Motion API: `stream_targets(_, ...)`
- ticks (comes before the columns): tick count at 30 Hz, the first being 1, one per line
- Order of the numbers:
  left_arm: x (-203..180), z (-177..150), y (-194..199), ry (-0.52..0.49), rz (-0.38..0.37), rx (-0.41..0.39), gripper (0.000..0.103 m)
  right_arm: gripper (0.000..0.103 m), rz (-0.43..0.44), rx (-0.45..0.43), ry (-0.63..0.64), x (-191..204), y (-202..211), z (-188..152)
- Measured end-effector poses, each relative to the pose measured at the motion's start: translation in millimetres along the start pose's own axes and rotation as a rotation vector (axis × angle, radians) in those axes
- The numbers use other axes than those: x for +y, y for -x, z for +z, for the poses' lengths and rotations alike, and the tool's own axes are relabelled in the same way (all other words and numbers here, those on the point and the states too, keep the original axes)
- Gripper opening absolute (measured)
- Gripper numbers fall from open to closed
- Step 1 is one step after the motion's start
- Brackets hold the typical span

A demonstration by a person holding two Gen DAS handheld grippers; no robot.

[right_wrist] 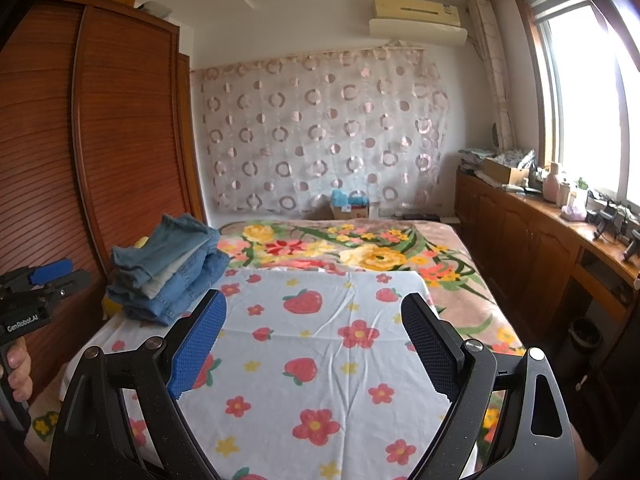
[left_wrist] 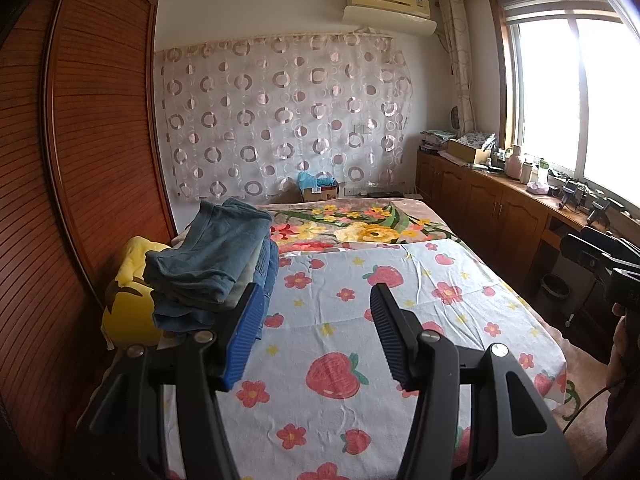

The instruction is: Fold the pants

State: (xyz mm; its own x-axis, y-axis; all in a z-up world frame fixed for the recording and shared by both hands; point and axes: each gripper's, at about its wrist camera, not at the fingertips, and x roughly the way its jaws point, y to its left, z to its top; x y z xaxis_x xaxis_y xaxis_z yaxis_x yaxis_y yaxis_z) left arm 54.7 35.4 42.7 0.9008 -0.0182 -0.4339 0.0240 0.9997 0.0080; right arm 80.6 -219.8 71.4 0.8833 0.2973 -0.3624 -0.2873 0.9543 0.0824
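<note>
I hold two black two-finger tongs with blue ribbed pads, one in each hand, and both hang above the bed with nothing between their jaws. My left gripper (left_wrist: 316,300) stands released with a moderate gap, and my right gripper (right_wrist: 314,308) is spread wider, also released and empty. Below them lies one white cotton sheet printed with red strawberries and small flowers (left_wrist: 360,320), spread flat over one pinkish plush blanket with large yellow and red flowers (left_wrist: 360,224). The task's things sit in one pile of folded blue denim pants (left_wrist: 216,264) at the left edge of the bed, near the wardrobe; I can make out about four or five layers in it, with one pale layer among the blue, though I cannot tell the exact count. The pile rests partly against one yellow plush toy (left_wrist: 128,300) and lies just beside my left gripper's left pad, apart from it. One tall brown louvred wooden wardrobe (left_wrist: 92,140) stands at the left, one sheer curtain with ring patterns (left_wrist: 280,112) hangs on the far wall, and one cream air conditioner (left_wrist: 388,0) is mounted above it.
</note>
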Motion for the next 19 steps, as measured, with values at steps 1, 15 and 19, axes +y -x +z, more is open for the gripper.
stream_targets(1, -0.5, 0.2, -0.2, 0.000, 0.001, 0.000, 0.055, 0.091, 0.000, 0.000, 0.000, -0.2, -0.1, 0.1)
stream_targets(15, 0.2, -1.2, 0.3, -0.001, 0.001, -0.001, 0.055, 0.091, 0.000, 0.001, 0.000, 0.5, -0.1, 0.7)
stream_targets(19, 0.1, -1.3, 0.1, -0.001, 0.001, 0.000, 0.055, 0.091, 0.000, 0.001, -0.001, 0.4, 0.0, 0.9)
